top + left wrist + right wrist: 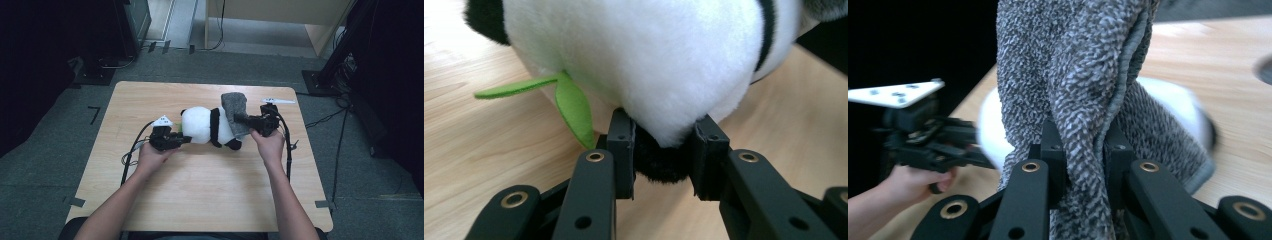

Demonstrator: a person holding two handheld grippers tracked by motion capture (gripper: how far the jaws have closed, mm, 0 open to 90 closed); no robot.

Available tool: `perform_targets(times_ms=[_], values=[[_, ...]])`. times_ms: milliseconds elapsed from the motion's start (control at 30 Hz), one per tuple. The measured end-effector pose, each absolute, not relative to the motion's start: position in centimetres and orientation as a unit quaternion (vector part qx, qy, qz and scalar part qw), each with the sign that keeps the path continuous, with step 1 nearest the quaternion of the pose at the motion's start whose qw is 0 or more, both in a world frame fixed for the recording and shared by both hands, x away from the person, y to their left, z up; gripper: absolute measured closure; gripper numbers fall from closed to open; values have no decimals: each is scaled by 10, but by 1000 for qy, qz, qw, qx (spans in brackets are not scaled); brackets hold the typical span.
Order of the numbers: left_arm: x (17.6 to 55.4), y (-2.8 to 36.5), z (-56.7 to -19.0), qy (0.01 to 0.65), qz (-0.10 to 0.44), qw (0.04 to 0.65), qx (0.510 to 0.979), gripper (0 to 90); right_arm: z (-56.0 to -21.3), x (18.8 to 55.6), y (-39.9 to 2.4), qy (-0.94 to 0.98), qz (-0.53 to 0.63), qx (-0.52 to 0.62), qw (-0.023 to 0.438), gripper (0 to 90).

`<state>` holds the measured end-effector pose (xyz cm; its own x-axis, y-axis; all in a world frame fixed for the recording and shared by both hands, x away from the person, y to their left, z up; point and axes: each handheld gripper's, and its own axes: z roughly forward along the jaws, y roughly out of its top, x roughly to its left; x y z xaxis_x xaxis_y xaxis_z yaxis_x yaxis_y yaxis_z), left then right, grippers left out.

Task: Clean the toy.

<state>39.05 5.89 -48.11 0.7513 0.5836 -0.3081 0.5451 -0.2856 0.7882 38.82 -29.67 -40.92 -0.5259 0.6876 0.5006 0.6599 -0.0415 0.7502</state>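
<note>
High view: panda, cloth, gripper-held.

Open bench toward 6 o'clock; the middle is blocked

The bench is left bare from the centre down to 6 o'clock and along the 9 o'clock edge. Passage across the middle is barred by the plush panda, with the grey cloth raised over its 3 o'clock end.

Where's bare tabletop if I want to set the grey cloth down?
The light wooden table is bare between the forearms, along its far-left edge, and left of the left gripper. It's crowded mid-table: black-and-white plush panda, fuzzy grey cloth, right gripper.
</note>
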Motion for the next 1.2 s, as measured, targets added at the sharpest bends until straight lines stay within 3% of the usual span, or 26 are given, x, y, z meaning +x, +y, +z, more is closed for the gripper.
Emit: perform_targets(times_ms=[267, 467, 633, 767, 1200], values=[[377, 59, -459, 382, -2, 480, 790, 687, -400, 354, -249, 709, 561, 426, -34, 783], [380, 57, -464, 392, 6, 468, 792, 685, -429, 345, -204, 744, 531, 401, -62, 782], [377, 50, -472, 391, 19, 448, 804, 680, -460, 349, -190, 774, 497, 392, -4, 776], [378, 46, -479, 390, 13, 439, 809, 681, -469, 351, -193, 789, 481, 383, 14, 775], [385, 57, -479, 394, 16, 435, 810, 687, -472, 356, -218, 787, 457, 413, 38, 775]])
